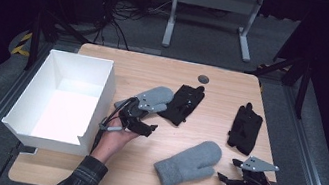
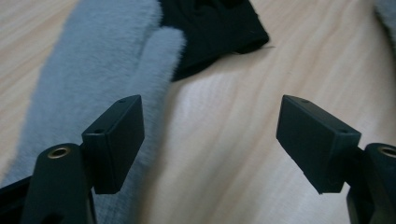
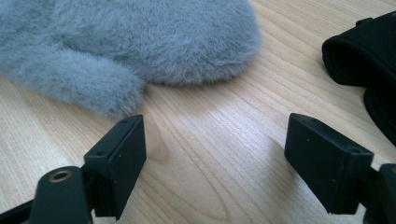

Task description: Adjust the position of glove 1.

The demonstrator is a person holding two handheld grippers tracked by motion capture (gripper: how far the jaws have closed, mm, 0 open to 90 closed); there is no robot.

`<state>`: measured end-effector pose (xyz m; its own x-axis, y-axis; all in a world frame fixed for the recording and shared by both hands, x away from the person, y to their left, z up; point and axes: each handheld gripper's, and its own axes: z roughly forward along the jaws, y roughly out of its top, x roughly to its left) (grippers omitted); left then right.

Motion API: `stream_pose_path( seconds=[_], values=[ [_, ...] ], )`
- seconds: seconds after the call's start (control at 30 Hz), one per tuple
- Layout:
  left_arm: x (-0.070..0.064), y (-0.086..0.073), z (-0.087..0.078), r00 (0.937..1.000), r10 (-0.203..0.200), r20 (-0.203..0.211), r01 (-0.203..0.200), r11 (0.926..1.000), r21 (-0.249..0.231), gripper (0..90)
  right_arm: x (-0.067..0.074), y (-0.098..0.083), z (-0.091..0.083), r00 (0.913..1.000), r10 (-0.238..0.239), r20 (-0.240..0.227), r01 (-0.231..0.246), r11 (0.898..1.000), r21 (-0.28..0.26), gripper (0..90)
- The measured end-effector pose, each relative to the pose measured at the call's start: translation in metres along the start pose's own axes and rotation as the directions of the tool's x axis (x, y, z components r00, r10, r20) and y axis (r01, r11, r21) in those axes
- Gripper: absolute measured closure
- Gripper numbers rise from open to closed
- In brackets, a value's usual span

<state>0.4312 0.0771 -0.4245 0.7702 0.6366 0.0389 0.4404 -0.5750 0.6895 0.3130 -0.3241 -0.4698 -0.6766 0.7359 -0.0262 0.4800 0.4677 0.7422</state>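
Left gripper point(image 1: 146, 129) jaws apart beside grey mitten point(image 2: 93, 70); high view adds white box point(image 1: 64, 101)

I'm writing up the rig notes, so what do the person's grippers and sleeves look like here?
Both grippers are black. The left gripper trails a dark cable; the right gripper carries a grey three-cornered plate on top. Each has two blocky rectangular black pads with small holes, on arms with brass-coloured eyelets. The sleeve is dark plaid.
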Motion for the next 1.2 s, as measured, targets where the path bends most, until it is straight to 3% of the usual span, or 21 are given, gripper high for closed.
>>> stream_pose_path(
  seconds=[0.03,0.17,0.3,0.47,0.6,0.63,0.73,0.8,1.0,1.2],
  values=[
    [0.005,0.004,0.004,0.9998,0.002,-0.022,-0.002,0.9999,0.011,24.5,0.000,0.000,0.000,1.0000,0.000,0.000,0.000,1.000,0.000,20.9],
    [0.019,0.007,0.011,0.9984,-0.037,-0.042,0.038,0.9992,0.011,27.5,0.000,0.000,0.000,1.0000,0.001,0.000,-0.001,1.000,0.000,21.0],
    [0.029,0.005,0.021,0.9971,-0.047,-0.060,0.049,0.9982,0.034,32.8,0.000,0.000,0.000,1.0000,0.001,-0.001,-0.001,1.000,0.000,21.0],
    [0.030,0.001,0.033,0.9960,-0.038,-0.080,0.044,0.9955,0.083,35.9,-0.001,0.000,0.000,1.0000,0.003,-0.002,-0.003,1.000,-0.002,21.4],
    [0.028,-0.001,0.038,0.9916,0.005,-0.129,0.010,0.9928,0.120,52.0,-0.001,0.000,0.000,1.0000,0.006,-0.003,-0.006,1.000,-0.003,21.7],
    [0.028,-0.001,0.039,0.9893,0.009,-0.145,0.009,0.9924,0.123,61.4,-0.001,0.000,0.000,1.0000,0.007,-0.003,-0.007,1.000,-0.003,21.9],
    [0.032,-0.001,0.037,0.9897,-0.047,-0.136,0.062,0.9923,0.108,77.1,-0.001,0.000,0.000,1.0000,0.007,-0.002,-0.007,1.000,-0.003,22.0],
    [0.032,0.000,0.035,0.9886,-0.080,-0.128,0.093,0.9908,0.098,81.1,-0.001,0.000,0.000,1.0000,0.007,-0.001,-0.007,1.000,-0.003,22.2],
    [0.028,0.006,0.022,0.9875,-0.131,-0.088,0.134,0.9901,0.040,86.5,-0.001,0.000,0.000,1.0000,0.008,0.003,-0.008,1.000,-0.004,23.0],
    [0.021,0.014,0.005,0.9863,-0.153,-0.061,0.153,0.9882,-0.005,87.0,-0.001,0.000,0.000,1.0000,0.007,0.003,-0.007,1.000,-0.004,23.1]
  ],
)
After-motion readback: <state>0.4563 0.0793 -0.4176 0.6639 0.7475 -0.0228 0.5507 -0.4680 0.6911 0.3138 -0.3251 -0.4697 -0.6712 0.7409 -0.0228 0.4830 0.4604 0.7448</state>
